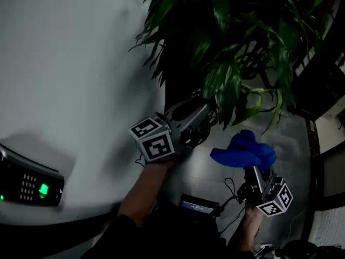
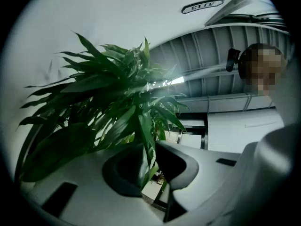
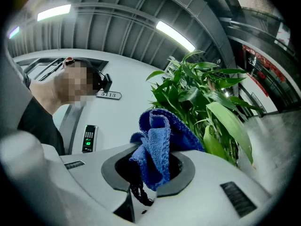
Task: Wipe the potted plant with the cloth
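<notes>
The potted plant [image 1: 232, 42] fills the top of the head view with long dark green leaves; its pot is hidden. My left gripper [image 1: 202, 124] reaches up into the lower leaves. In the left gripper view one drooping leaf [image 2: 145, 135] runs down between the jaws of the left gripper [image 2: 149, 161], which stand narrowly closed on it. To the right and lower, my right gripper [image 1: 252, 167] is shut on a bunched blue cloth [image 1: 242, 151], just below the leaf tips. In the right gripper view the cloth [image 3: 157, 140] stands up out of the right gripper [image 3: 153, 166], with the plant [image 3: 207, 93] just beyond.
A white wall [image 1: 70, 63] lies left of the plant, carrying a keypad lock [image 1: 32, 185] with a green light. Grey floor tiles [image 1: 294, 139] show under the plant. A dark device with cables [image 1: 199, 205] hangs at the person's front. A door number plate [image 3: 108, 95] is on the wall.
</notes>
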The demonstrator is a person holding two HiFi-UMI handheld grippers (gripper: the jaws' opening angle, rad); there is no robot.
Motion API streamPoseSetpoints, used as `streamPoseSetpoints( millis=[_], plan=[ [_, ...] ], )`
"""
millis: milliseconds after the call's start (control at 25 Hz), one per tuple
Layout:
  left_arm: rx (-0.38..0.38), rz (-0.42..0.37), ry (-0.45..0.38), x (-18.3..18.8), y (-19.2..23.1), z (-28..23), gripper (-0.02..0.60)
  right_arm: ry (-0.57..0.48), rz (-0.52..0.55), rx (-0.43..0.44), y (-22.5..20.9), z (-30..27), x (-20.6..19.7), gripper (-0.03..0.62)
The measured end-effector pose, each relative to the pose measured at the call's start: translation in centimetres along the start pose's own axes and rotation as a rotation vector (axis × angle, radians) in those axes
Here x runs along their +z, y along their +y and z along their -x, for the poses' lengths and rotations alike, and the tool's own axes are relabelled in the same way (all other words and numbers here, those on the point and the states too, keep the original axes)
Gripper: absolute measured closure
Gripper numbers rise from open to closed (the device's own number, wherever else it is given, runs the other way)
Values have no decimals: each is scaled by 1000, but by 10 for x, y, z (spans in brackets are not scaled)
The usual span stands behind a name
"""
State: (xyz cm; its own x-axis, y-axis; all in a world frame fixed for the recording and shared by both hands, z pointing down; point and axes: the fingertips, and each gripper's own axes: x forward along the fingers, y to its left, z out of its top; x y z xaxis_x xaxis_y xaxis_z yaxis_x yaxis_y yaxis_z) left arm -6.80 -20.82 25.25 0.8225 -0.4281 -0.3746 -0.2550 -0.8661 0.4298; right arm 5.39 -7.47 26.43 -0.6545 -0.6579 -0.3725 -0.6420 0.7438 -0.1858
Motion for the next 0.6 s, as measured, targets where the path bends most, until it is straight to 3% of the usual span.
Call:
streamPoseSetpoints(
  millis=[40, 120, 280, 480, 600],
  plan=[
    [-14, 9, -5, 3, 0, 3, 541, 4, 6, 1, 0, -6, -2, 514],
    [-45, 23, -19, 9, -2, 8, 580, 13, 30, 6, 1, -18, -1, 514],
    [-110, 29, -59, 26, -17, 17, 580, -3, 174, 30, 4, -49, 31, 514],
    [-174, 10, -79, 37, -34, 18, 580, -106, 438, 85, 24, -112, 103, 514],
    [-194, -19, -65, 31, -43, 12, 581, -65, 690, 74, 20, -159, 120, 514]
  ],
)
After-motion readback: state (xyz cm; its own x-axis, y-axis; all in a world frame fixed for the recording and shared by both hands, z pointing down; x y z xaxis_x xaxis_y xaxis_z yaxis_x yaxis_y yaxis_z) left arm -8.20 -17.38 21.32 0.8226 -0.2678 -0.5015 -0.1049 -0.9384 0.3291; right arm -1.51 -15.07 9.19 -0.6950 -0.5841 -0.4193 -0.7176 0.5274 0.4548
